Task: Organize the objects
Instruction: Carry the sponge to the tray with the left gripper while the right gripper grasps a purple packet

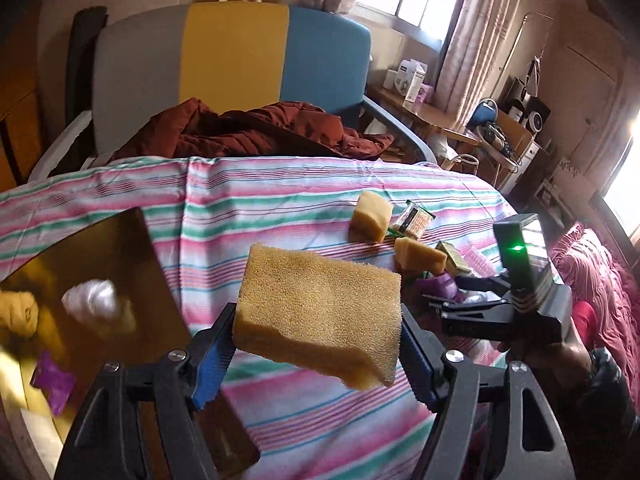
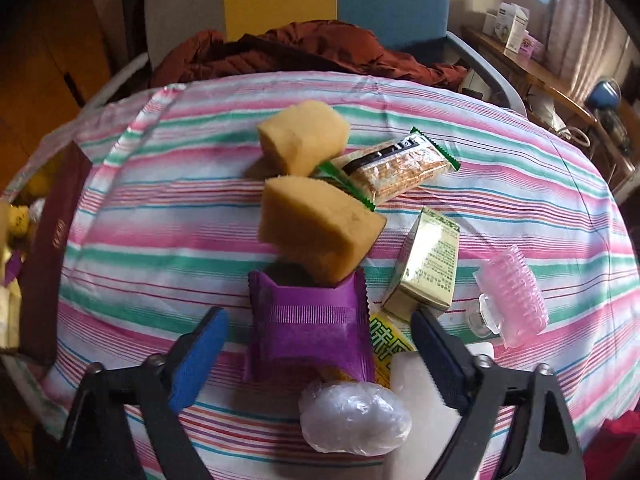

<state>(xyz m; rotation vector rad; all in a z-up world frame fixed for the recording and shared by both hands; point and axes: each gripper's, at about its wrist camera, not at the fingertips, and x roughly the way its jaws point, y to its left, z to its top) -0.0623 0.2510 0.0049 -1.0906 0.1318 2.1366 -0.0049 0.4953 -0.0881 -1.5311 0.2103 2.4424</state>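
Observation:
My left gripper (image 1: 316, 344) is shut on a yellow sponge (image 1: 320, 312) and holds it above the striped cloth (image 1: 280, 208). My right gripper (image 2: 320, 340) is open, its jaws on either side of a purple packet (image 2: 308, 328) that lies on the cloth (image 2: 160, 220). Two more yellow sponges (image 2: 320, 224) (image 2: 304, 136) lie beyond the packet, with a cracker pack (image 2: 400, 172), a green-and-cream box (image 2: 428, 264) and a pink hair clip (image 2: 516, 296). A clear-wrapped ball (image 2: 356, 420) lies near the right gripper. The right gripper also shows in the left wrist view (image 1: 448, 304).
A dark box (image 1: 100, 280) at the left holds a white wrapped item (image 1: 92, 300) and a purple packet (image 1: 52, 380). A grey, yellow and blue chair (image 1: 232, 60) with a rust-red jacket (image 1: 248, 128) stands behind the table. Cluttered desks (image 1: 440, 116) stand at the right.

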